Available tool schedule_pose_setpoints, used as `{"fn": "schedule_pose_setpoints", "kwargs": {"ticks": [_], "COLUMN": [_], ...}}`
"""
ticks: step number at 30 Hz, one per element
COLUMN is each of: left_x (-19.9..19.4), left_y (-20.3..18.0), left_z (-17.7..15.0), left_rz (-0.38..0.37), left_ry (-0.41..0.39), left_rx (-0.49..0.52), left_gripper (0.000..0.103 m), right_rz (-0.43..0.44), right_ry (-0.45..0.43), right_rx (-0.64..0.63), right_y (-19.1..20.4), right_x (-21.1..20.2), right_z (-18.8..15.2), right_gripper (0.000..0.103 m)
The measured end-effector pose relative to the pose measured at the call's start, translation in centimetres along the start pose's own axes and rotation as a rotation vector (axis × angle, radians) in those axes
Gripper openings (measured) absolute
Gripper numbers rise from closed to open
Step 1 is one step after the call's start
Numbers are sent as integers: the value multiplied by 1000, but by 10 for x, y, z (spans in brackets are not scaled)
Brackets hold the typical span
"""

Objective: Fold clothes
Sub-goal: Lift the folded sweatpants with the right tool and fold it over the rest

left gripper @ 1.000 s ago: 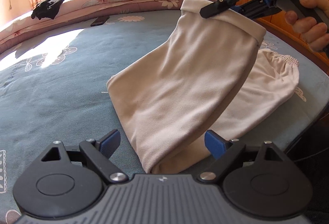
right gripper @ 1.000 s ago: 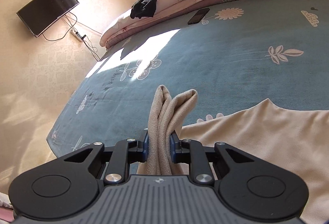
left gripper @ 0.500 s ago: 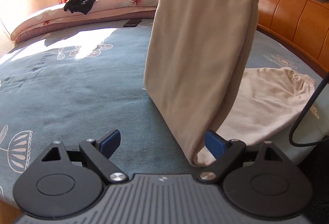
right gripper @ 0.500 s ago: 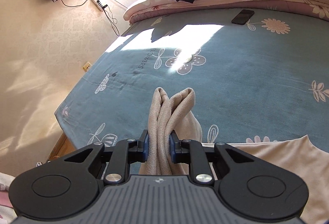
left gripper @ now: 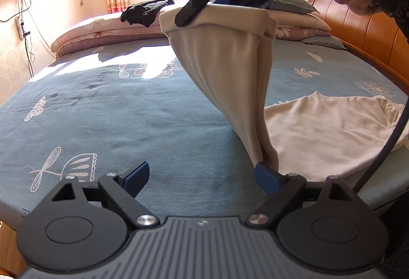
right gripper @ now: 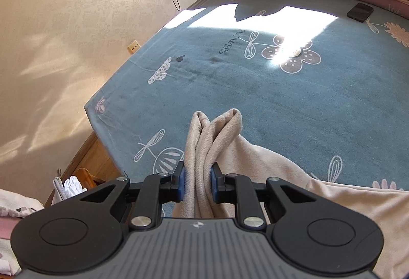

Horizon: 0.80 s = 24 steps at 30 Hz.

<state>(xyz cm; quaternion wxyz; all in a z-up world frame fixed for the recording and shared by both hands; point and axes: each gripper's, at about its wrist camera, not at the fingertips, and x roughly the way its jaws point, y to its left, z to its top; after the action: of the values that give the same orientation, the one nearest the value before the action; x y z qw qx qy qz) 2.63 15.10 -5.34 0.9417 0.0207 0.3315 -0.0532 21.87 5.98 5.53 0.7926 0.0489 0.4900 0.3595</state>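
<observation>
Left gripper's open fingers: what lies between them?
In the left wrist view, only bare blue bedsheet lies inside the left gripper; the beige garment hangs by its right finger.

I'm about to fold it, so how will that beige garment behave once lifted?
Probably floppy: the beige garment hangs in soft folds from the right hand-held gripper. Likely light, since one pinched edge carries it. It seems unlikely to slip; the fabric looks fuzzy.

Phone on blue bedsheet

The right hand-held gripper has lifted the beige garment higher, seemingly further left.
</observation>
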Motion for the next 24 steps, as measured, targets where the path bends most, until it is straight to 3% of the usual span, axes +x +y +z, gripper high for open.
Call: {"fn": "schedule_pose_setpoints", "kwargs": {"ticks": [4, 10, 12, 15, 20, 24], "left_x": [-9, -32, -35, -33, -20, -5], "left_y": [11, 38, 45, 48, 46, 35], "left_z": [-1, 9, 10, 8, 3, 0], "left_rz": [7, -85, -82, -41, -83, -58], "left_ry": [-6, -44, -57, -46, 2, 58], "left_rx": [-35, -169, -199, -200, -187, -135], "left_gripper": [90, 90, 91, 92, 92, 92], "right_rz": [8, 11, 21, 38, 74, 70], "right_ry": [15, 43, 49, 58, 32, 18], "right_rx": [34, 47, 47, 67, 106, 129], "right_y": [0, -8, -9, -14, -30, -50], "right_x": [17, 38, 44, 47, 35, 26], "right_z": [5, 9, 7, 3, 0, -6], "right_gripper": [23, 23, 23, 23, 23, 23]}}
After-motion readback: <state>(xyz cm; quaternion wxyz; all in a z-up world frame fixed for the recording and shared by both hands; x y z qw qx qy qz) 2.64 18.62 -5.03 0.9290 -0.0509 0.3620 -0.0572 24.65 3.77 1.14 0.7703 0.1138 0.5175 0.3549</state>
